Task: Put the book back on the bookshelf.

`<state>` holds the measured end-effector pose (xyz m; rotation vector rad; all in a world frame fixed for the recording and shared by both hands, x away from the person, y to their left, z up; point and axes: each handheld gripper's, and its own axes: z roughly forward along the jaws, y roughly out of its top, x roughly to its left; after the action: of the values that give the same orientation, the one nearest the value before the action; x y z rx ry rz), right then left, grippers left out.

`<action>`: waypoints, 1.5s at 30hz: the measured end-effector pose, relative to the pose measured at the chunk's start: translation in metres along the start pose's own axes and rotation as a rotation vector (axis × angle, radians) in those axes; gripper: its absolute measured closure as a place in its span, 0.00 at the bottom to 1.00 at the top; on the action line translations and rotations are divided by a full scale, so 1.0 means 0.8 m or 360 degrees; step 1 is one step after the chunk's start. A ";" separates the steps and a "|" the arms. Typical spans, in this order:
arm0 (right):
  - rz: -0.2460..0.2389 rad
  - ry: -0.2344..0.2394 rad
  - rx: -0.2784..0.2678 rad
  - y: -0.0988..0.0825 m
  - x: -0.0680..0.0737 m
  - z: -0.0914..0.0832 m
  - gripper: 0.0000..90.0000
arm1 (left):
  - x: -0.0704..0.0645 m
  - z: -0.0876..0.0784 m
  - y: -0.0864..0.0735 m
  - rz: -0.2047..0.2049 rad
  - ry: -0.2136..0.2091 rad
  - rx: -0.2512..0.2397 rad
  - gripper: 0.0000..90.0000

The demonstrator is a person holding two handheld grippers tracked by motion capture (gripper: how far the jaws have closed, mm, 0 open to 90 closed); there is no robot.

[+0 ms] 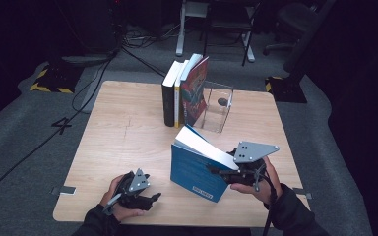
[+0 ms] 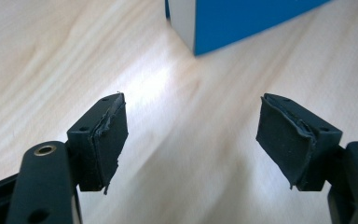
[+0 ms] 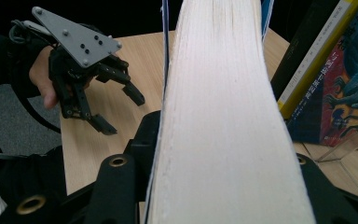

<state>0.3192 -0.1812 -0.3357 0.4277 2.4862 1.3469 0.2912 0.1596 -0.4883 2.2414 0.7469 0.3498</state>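
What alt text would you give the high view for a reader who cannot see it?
The right gripper clamps a tilted blue book above a wooden table; the left gripper hovers open nearby. Behind, three books stand against a clear bookend.

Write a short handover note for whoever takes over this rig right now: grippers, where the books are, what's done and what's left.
Right gripper: shut on the blue book, holding it tilted with its lower edge near the table.
Left gripper: open, nothing between the jaws, low over the near left of the table.
Three books stand at the far side against a clear bookend.
Done: blue book gripped.
Left, likely: stand it in that row.
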 end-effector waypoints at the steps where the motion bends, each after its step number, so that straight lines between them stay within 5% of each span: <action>1: 0.0006 -0.0002 -0.0002 0.000 0.000 0.000 0.65 | 0.001 -0.002 -0.003 -0.0015 -0.0013 -0.0011 0.26; 4: 0.0025 -0.0002 -0.0028 -0.003 -0.001 0.000 0.66 | 0.006 -0.008 -0.011 -0.0017 -0.0052 -0.0040 0.25; 13: 0.0058 0.0018 -0.0079 -0.007 -0.003 0.000 0.67 | 0.012 0.002 -0.023 -0.0064 0.0042 0.0085 0.23; 17: 0.0081 0.0017 -0.0098 -0.009 -0.005 0.000 0.67 | 0.018 0.002 -0.027 -0.0123 0.0035 0.0068 0.20; 28: 0.0153 0.0026 -0.0065 0.007 -0.025 0.007 0.68 | 0.020 0.003 -0.027 -0.0114 0.0019 0.0062 0.19; 45: 0.0200 -0.0243 0.0008 0.028 -0.083 0.010 0.68 | 0.020 0.003 -0.027 -0.0114 0.0016 0.0062 0.18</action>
<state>0.3859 -0.1889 -0.3138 0.6725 2.3729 1.3010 0.2963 0.1804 -0.5050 2.2443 0.8438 0.3148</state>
